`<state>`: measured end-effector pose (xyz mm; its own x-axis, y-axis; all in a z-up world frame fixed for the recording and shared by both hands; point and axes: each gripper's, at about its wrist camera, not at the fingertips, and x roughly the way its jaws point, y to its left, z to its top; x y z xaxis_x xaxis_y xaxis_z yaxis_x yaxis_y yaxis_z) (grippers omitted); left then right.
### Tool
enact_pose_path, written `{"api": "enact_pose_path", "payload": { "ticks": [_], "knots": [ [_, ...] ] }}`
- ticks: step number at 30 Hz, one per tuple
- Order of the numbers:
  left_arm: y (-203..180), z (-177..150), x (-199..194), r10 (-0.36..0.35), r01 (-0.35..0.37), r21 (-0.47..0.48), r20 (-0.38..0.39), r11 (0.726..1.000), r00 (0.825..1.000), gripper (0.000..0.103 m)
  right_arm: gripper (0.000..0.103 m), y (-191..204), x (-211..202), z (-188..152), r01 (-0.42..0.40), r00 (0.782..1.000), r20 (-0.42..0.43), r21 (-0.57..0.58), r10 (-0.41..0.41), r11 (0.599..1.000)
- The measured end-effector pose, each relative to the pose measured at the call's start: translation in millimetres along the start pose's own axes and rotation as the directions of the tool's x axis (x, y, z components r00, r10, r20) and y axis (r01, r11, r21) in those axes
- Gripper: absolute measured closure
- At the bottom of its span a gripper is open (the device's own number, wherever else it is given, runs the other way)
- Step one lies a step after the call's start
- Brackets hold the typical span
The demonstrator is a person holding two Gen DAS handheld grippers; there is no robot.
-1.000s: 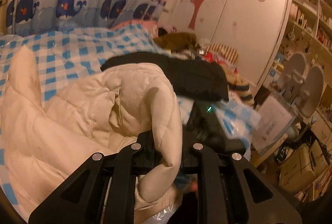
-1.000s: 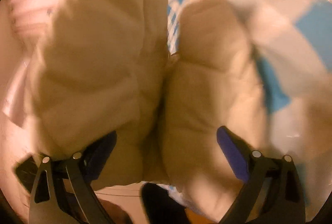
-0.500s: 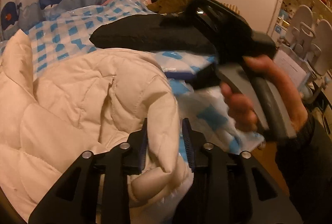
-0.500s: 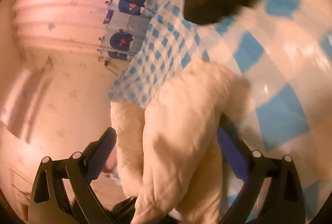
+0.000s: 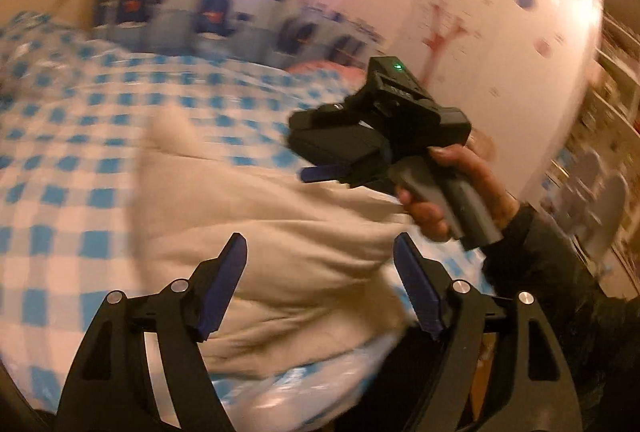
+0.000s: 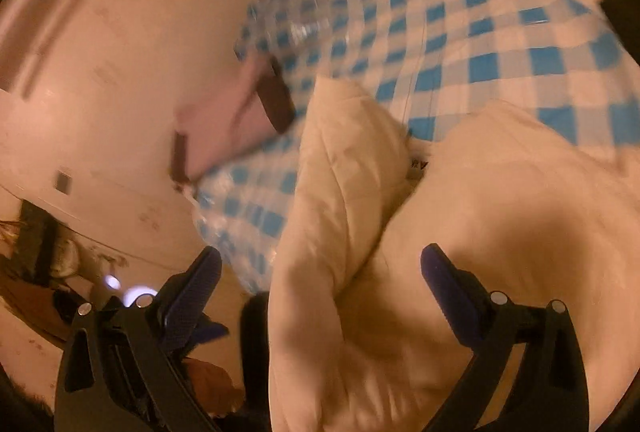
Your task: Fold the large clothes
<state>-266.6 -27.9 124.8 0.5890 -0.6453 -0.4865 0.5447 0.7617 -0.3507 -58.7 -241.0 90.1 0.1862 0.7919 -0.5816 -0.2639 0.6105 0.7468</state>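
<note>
A cream quilted jacket [image 5: 256,232] lies bunched on the blue-and-white checked bed cover [image 5: 72,168]. My left gripper [image 5: 320,272] is open just above the jacket's near edge, holding nothing. The right gripper also shows in the left wrist view [image 5: 320,172], held in a hand over the jacket's far right side. In the right wrist view the jacket [image 6: 460,232] fills the lower right, one padded fold [image 6: 344,160] standing up. My right gripper [image 6: 320,296] is open above it, empty.
A whale-print curtain [image 5: 216,8] hangs behind the bed. A white wardrobe with a red tree sticker [image 5: 472,24] stands at the right, with shelves and chairs [image 5: 600,184] beyond. The bed's left edge and wall [image 6: 120,72] show in the right wrist view.
My left gripper has opened and let go of the jacket fold it was pinching. Both grippers have lifted and swung; the right one now sits over the jacket.
</note>
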Motion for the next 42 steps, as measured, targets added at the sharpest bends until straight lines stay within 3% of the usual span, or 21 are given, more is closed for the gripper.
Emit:
{"api": "enact_pose_path", "payload": {
  "ticks": [4, 6, 9, 10, 11, 13, 15, 19, 22, 24, 28, 30, 33, 35, 37, 39, 41, 42],
  "knots": [
    [54, 2, -15, 0.045, -0.040, -0.109, 0.042, 0.993, 0.998, 0.031, 0.007, 28, 51, 31, 0.108, 0.984, -0.137, -0.045, -0.114, 0.993],
    [77, -3, -20, 0.055, -0.046, -0.154, 0.056, 0.987, 0.997, 0.031, 0.007, 28, 81, 47, 0.147, 0.962, -0.224, -0.056, -0.156, 0.988],
    [100, -6, -19, 0.070, -0.058, -0.191, 0.056, 0.980, 0.996, 0.031, 0.010, 25, 136, 55, 0.258, 0.907, -0.313, -0.116, -0.281, 0.959],
    [106, -6, -19, 0.076, -0.063, -0.201, 0.054, 0.978, 0.996, 0.031, 0.040, 31, 148, 51, 0.260, 0.901, -0.310, -0.169, -0.302, 0.951],
    [112, -8, -19, 0.079, -0.065, -0.214, 0.056, 0.975, 0.995, 0.031, 0.059, 35, 149, 46, 0.284, 0.893, -0.294, -0.217, -0.340, 0.934],
    [121, -7, -19, 0.076, -0.061, -0.233, 0.056, 0.970, 0.996, 0.031, 0.071, 51, 138, 36, 0.271, 0.910, -0.236, -0.286, -0.341, 0.919],
    [122, 0, -15, 0.071, -0.055, -0.234, 0.059, 0.971, 0.996, 0.031, 0.072, 58, 120, 24, 0.279, 0.918, -0.190, -0.318, -0.349, 0.906],
    [101, 22, -6, -0.004, 0.025, -0.205, 0.104, 0.979, 0.995, 0.031, 0.072, 55, 43, -7, 0.271, 0.953, -0.056, -0.276, -0.297, 0.922],
    [62, 44, 15, -0.128, 0.150, -0.162, 0.138, 0.975, 0.982, 0.026, 0.072, 30, -25, -43, 0.244, 0.970, 0.052, -0.186, -0.238, 0.952],
    [36, 55, 45, -0.245, 0.263, -0.160, 0.124, 0.952, 0.962, 0.023, 0.072, 6, -61, -71, 0.207, 0.974, 0.116, -0.109, -0.194, 0.972],
    [-6, 59, 113, -0.373, 0.372, -0.180, 0.028, 0.911, 0.927, 0.023, 0.072, -54, -109, -124, 0.105, 0.967, 0.226, 0.054, -0.114, 0.993],
    [-29, 55, 153, -0.435, 0.414, -0.208, -0.062, 0.886, 0.898, 0.023, 0.072, -87, -119, -141, 0.059, 0.961, 0.260, 0.126, -0.090, 0.990],
    [-52, 37, 206, -0.389, 0.352, -0.194, -0.205, 0.916, 0.898, 0.023, 0.068, -129, -123, -157, -0.032, 0.962, 0.273, 0.212, -0.028, 0.977],
    [-58, 29, 218, -0.334, 0.304, -0.160, -0.228, 0.939, 0.914, 0.021, 0.058, -147, -139, -173, -0.072, 0.946, 0.323, 0.251, -0.014, 0.965],
    [-53, 28, 221, -0.325, 0.295, -0.153, -0.229, 0.943, 0.918, 0.019, 0.014, -171, -165, -197, -0.167, 0.900, 0.435, 0.297, 0.023, 0.940],
    [-44, 30, 221, -0.353, 0.316, -0.183, -0.222, 0.931, 0.909, 0.018, 0.012, -199, -187, -219, -0.193, 0.857, 0.515, 0.378, -0.032, 0.905],
    [-37, 31, 220, -0.375, 0.335, -0.202, -0.212, 0.920, 0.902, 0.018, 0.012, -226, -194, -232, -0.223, 0.846, 0.531, 0.445, -0.055, 0.867],
    [-35, 31, 221, -0.387, 0.345, -0.212, -0.209, 0.914, 0.898, 0.017, 0.012, -236, -190, -232, -0.240, 0.854, 0.519, 0.459, -0.038, 0.856]
  ]
}}
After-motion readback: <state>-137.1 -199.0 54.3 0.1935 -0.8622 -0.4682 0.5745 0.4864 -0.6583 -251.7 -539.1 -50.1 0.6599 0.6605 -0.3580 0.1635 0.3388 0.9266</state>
